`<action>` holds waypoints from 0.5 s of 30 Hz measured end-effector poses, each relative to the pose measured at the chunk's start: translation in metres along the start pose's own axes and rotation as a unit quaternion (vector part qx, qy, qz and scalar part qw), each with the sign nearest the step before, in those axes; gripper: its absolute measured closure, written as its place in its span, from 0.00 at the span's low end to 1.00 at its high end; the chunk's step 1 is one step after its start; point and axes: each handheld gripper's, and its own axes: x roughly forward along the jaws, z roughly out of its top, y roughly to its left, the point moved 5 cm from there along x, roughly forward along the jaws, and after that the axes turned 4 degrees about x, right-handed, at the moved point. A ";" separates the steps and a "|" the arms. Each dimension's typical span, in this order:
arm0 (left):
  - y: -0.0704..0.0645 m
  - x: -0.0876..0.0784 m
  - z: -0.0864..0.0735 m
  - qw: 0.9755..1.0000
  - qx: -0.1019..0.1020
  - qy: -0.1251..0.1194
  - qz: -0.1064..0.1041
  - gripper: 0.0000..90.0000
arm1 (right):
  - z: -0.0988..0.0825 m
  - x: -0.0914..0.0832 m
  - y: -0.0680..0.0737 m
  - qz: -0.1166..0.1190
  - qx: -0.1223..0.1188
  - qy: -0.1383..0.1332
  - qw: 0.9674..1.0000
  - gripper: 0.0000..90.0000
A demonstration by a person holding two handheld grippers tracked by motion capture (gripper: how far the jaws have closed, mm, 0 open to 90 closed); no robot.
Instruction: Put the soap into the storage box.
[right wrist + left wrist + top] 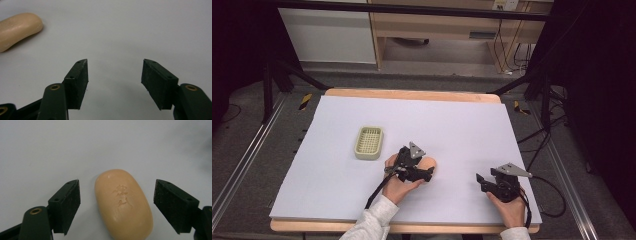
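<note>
Two grippers sit low over my tabletop (337, 200). My left gripper (116, 202) has its fingers spread wide on either side of the peach soap bar (123, 203), not touching it. My right gripper (115, 82) is wide open, holding nothing. A pale green basket (369, 142) lies left of the soap

Soft even light, dark surroundings

A wooden table (412, 94) carried a pale sheet (452, 130) (covering nearly all of it); on the sheet lay a green basket (369, 142) and a soap bar (123, 202), well apart.
</note>
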 end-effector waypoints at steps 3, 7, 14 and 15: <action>-0.001 0.004 0.001 1.000 0.001 0.006 -0.002 0.23 | 0.000 0.000 -0.001 -0.001 -0.002 0.000 1.000 0.43; -0.003 0.009 0.001 1.000 0.002 0.012 -0.004 0.23 | 0.000 0.000 0.000 0.000 -0.002 0.001 1.000 0.43; -0.006 0.020 -0.001 1.000 0.008 0.027 0.001 0.22 | -0.001 0.001 0.000 0.002 -0.003 0.004 1.000 0.44; -0.007 0.022 -0.001 0.999 0.012 0.032 0.004 0.22 | -0.001 0.001 0.000 0.003 -0.003 0.005 1.000 0.44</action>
